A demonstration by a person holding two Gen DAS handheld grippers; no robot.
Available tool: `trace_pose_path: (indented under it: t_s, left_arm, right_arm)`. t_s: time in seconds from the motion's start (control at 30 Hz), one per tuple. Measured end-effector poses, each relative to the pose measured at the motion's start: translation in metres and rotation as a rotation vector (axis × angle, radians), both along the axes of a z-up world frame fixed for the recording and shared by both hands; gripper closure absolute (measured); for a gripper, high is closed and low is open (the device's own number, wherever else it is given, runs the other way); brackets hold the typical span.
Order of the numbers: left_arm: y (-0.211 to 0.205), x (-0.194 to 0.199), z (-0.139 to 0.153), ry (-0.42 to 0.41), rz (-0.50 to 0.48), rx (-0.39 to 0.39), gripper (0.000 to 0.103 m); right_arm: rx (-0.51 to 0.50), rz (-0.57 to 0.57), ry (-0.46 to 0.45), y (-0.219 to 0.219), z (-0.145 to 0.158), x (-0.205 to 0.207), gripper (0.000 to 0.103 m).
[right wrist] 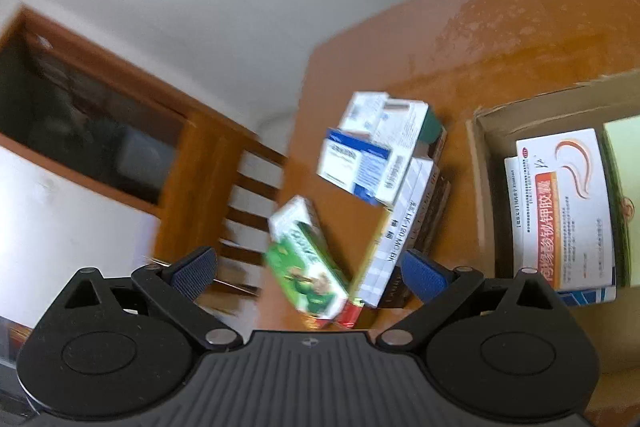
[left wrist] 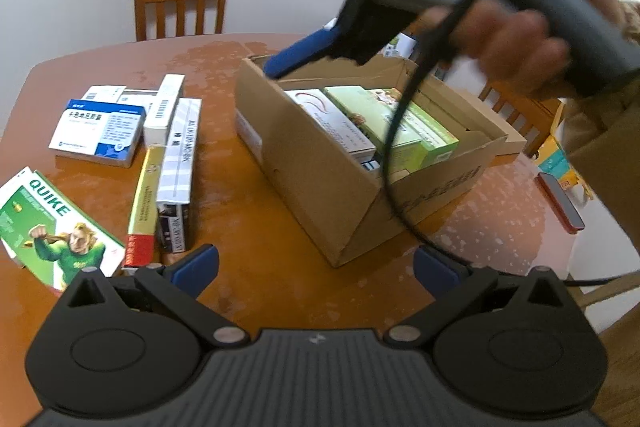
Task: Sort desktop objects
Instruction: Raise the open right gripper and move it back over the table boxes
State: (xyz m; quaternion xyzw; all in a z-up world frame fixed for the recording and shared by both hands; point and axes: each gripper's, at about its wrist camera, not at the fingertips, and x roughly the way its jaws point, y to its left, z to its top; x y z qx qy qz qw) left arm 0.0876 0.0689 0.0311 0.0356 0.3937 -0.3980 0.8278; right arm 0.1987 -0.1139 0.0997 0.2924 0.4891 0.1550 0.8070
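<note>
A cardboard box (left wrist: 320, 163) stands mid-table, holding a white and orange medicine box (left wrist: 332, 119) and green boxes (left wrist: 384, 123). Loose medicine boxes lie to its left: a blue and white one (left wrist: 100, 133), a long white one (left wrist: 178, 151), a yellow and red one (left wrist: 144, 203) and a green QUIKE box (left wrist: 56, 227). My left gripper (left wrist: 316, 269) hovers open above the table, in front of the cardboard box (right wrist: 480, 155). My right gripper (right wrist: 310, 273) is open and empty, above the QUIKE box (right wrist: 306, 267) and long white box (right wrist: 396, 231); the left wrist view shows one of its blue fingers (left wrist: 300, 53) over the box's far rim.
The wooden table (left wrist: 248, 227) has chairs at the far side (left wrist: 182, 1) and at its left edge (right wrist: 248, 203). A person's hand (left wrist: 508, 43) holds the right gripper, its cable (left wrist: 394, 147) hanging over the box. A dark red phone (left wrist: 560, 201) lies at the right.
</note>
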Motion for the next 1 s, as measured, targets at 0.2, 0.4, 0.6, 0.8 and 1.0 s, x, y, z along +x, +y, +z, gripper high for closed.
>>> trace_pose_path:
  t_s: [0.2,0.4,0.6,0.8,1.0]
  left_arm:
    - [0.017,0.003,-0.004,-0.009,0.060,0.009,0.000]
    - [0.039,0.015,-0.014,0.012,0.121,0.015,0.000]
    - [0.057,0.025,-0.018,0.012,0.188,0.008,0.000]
    - [0.072,0.031,-0.020,0.015,0.223,-0.005,0.000]
    - [0.074,0.025,-0.026,0.066,0.175,-0.055,0.000]
  right_arm:
    - [-0.134,0.020,0.093,0.039,-0.030,0.016,0.002]
    - [-0.232,0.024,0.133,0.053,-0.044,0.028,0.002]
    - [-0.255,0.016,0.154,0.061,-0.055,0.034,0.002]
    - [-0.296,0.047,0.100,0.072,-0.046,0.030,0.002]
    - [-0.380,0.196,-0.039,0.106,-0.030,0.024,0.002]
